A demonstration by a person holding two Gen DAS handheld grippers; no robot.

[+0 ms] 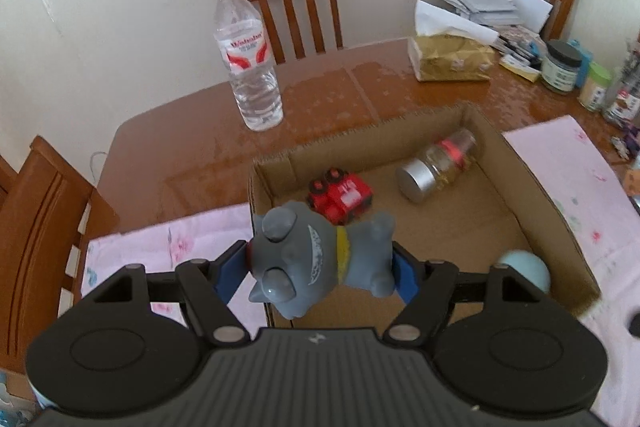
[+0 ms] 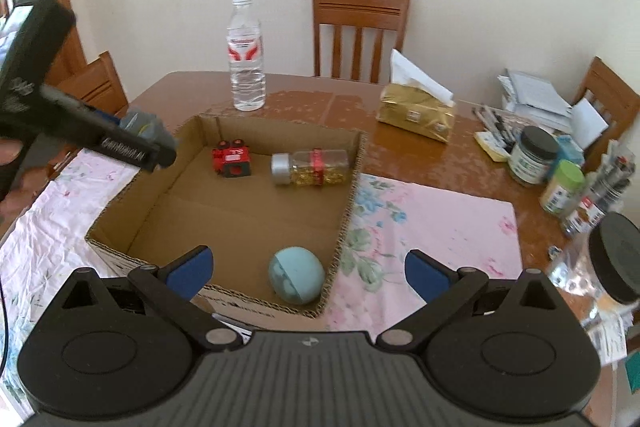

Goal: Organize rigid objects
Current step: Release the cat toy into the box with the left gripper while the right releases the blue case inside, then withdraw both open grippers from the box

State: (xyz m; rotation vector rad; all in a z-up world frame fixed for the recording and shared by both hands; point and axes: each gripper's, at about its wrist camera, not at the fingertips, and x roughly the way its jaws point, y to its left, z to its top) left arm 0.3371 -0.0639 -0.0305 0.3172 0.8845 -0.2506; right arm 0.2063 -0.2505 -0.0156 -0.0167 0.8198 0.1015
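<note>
The left tool [image 1: 322, 267] grips a smooth grey rubbery figurine [image 1: 316, 259] between its blue pads, above the near-left rim of the shallow corrugated cardboard box [image 2: 352, 187]; the right tool [image 2: 306, 269] gapes wide and empty. Inside the box lie a blocky red toy truck [image 2: 232, 163], a cylindrical glass jar [image 2: 310, 167] on its side, silver-capped, and a matte pale-blue ball [image 2: 296, 275]; the box sits on floral pink cloth [image 2: 432, 223] over the glossy wooden worktop [image 2: 408, 155].

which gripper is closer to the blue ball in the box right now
Right. The right gripper hangs open directly above the blue ball in the box's near corner. The left gripper, holding the grey toy, is over the box's opposite side.
</note>
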